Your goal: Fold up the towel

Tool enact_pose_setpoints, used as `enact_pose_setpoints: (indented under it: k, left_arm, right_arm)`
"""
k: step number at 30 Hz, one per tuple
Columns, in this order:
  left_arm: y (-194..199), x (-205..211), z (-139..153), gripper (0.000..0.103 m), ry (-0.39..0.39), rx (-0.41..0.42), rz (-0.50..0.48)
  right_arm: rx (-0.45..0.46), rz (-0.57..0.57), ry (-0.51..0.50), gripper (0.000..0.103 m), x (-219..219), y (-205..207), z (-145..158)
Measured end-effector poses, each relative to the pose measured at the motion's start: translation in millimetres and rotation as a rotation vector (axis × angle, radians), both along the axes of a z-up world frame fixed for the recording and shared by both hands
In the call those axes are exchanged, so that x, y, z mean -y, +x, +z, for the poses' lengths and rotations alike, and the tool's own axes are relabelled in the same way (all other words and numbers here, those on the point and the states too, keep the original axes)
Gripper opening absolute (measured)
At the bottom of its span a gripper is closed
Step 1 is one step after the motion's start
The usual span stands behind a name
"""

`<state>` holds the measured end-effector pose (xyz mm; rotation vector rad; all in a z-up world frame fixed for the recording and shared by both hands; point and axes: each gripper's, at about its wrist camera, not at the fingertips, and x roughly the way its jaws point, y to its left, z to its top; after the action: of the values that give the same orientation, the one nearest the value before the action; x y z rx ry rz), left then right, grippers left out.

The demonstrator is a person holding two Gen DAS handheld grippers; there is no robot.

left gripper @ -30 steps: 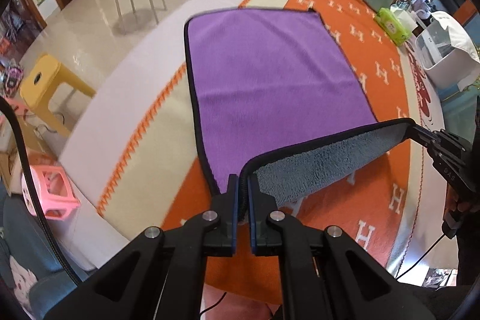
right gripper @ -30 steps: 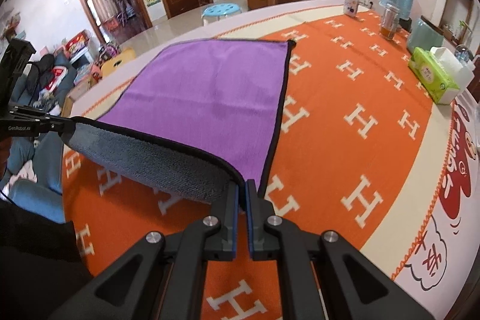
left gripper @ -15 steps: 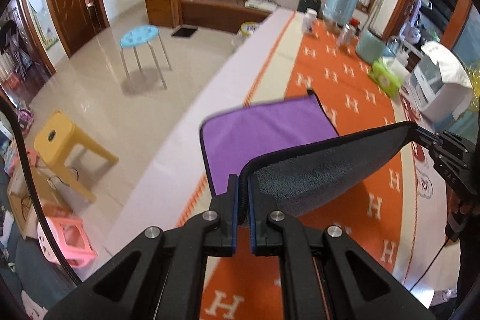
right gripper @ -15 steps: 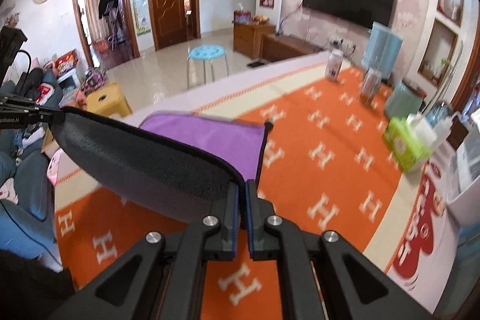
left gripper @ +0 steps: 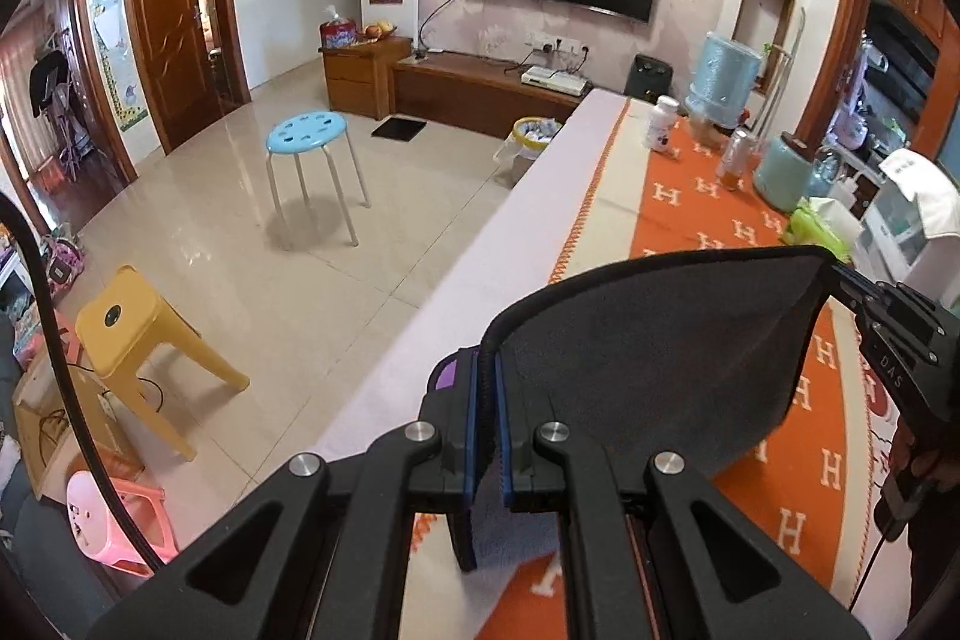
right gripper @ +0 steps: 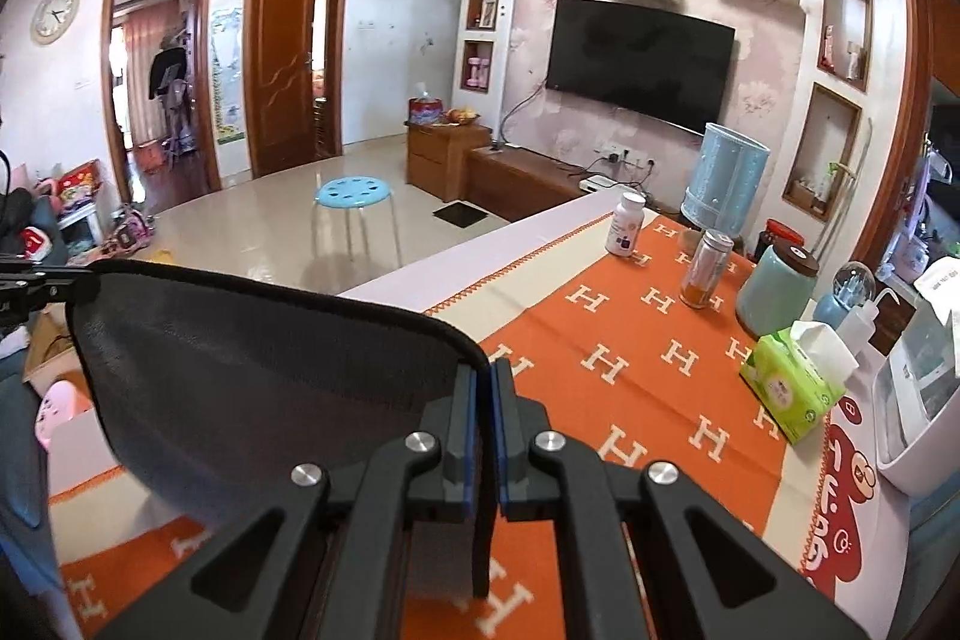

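Table under an orange cloth, seen past the tool tips

A long table [right gripper: 420, 274] is covered by an orange cloth [right gripper: 606, 388] patterned with white H letters and edged in cream. Ahead and to the right of the right tool, a white pill bottle [right gripper: 627, 224], a glass jar [right gripper: 705, 268], a pale blue canister [right gripper: 776, 290] and a green tissue pack [right gripper: 792, 381] are set on the cloth. A white bin [right gripper: 918, 400] is seen at the far right edge.
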<state>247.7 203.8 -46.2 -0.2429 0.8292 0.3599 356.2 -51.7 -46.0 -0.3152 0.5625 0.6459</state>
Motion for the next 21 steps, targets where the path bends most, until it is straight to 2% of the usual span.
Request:
enact_pose_setpoints:
  k: [3, 5, 6, 7, 8, 9, 11, 16, 21]
  left_arm:
    - [16.6, -8.7, -16.6, 0.004, -0.021, -0.033, 0.016]
    - [25.8, -15.2, -29.8, 0.009, -0.027, -0.056, 0.036]
    - [30.8, -20.1, -36.8, 0.017, -0.037, -0.068, 0.046]
    - [34.2, -23.4, -42.1, 0.031, -0.047, -0.077, 0.051]
    - [38.6, -26.9, -47.9, 0.036, -0.055, -0.090, 0.060]
    - [42.3, -31.4, -53.5, 0.041, -0.060, -0.104, 0.070]
    - [45.6, -37.0, -62.2, 0.048, -0.070, -0.123, 0.078]
    - [40.7, -42.8, -70.1, 0.065, -0.083, -0.129, 0.093]
    - [28.9, -34.5, -60.6, 0.071, -0.075, -0.119, 0.099]
  right_arm:
    - [0.000, -0.012, -0.008, 0.005, -14.8, 9.0, -12.0]
    - [-0.015, -0.012, -0.012, 0.007, -23.7, 15.7, -20.5]
    - [-0.023, -0.012, -0.017, 0.012, -28.5, 18.2, -25.2]
    - [-0.029, -0.015, -0.023, 0.015, -32.4, 21.5, -29.5]
    - [-0.032, -0.018, -0.030, 0.026, -36.7, 25.6, -34.1]
    - [-0.034, -0.018, -0.032, 0.042, -39.4, 27.6, -37.0]
    - [-0.042, -0.008, -0.036, 0.055, -44.5, 31.3, -44.0]
    - [-0.062, 0.000, -0.071, 0.057, -51.2, 35.7, -56.9]
    - [-0.078, -0.011, -0.050, 0.065, -47.8, 35.0, -54.7]
